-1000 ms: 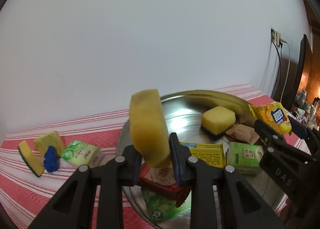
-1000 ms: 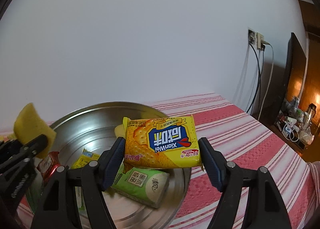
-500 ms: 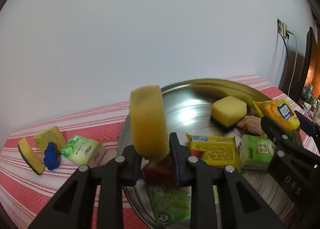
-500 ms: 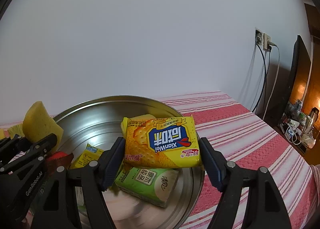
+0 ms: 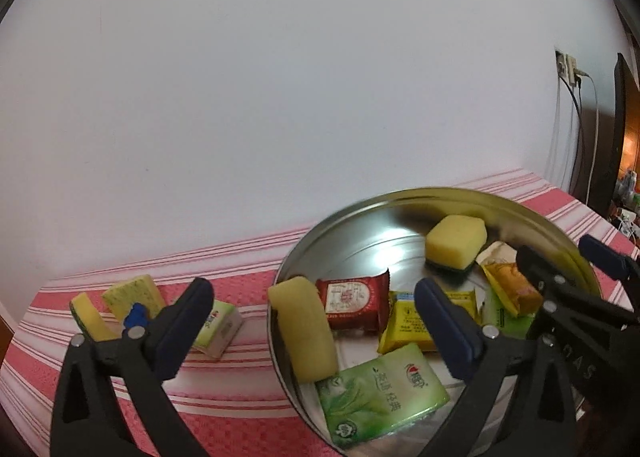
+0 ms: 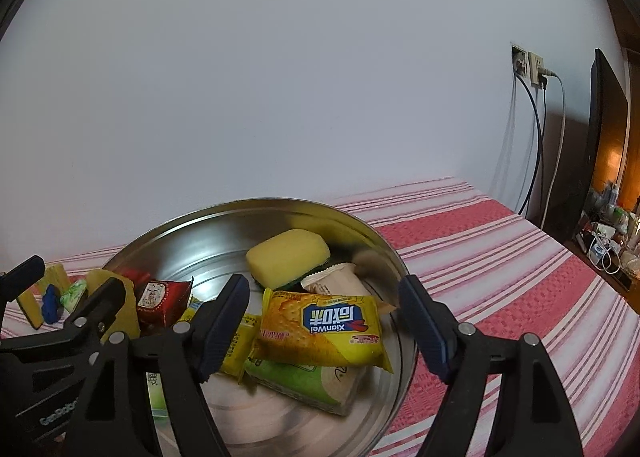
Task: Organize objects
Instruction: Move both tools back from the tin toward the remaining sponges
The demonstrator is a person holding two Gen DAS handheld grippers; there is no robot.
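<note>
A round metal basin [image 5: 440,193] holds several packets and sponges. My left gripper [image 5: 316,321] hangs over its left side with jaws opening wide. A yellow sponge [image 5: 304,333] lies below them against the rim, untouched. In the right wrist view my right gripper [image 6: 324,325] is opening. The yellow cracker packet [image 6: 324,329] rests between its pads on a green pack [image 6: 304,381], free of both pads. Also in the basin are a red packet [image 5: 354,303], a green tissue pack [image 5: 380,397] and a green-backed sponge [image 6: 288,257].
On the red striped cloth [image 6: 500,257] left of the basin lie two sponges [image 5: 132,293], a blue thing [image 5: 136,315] and a green pack [image 5: 218,329]. A white wall stands close behind. A socket with cables [image 6: 532,69] and dark furniture are at the right.
My left gripper has let go of the yellow sponge, which now lies in the basin by the left rim. My right gripper has spread, and the cracker packet has dropped onto the green pack.
</note>
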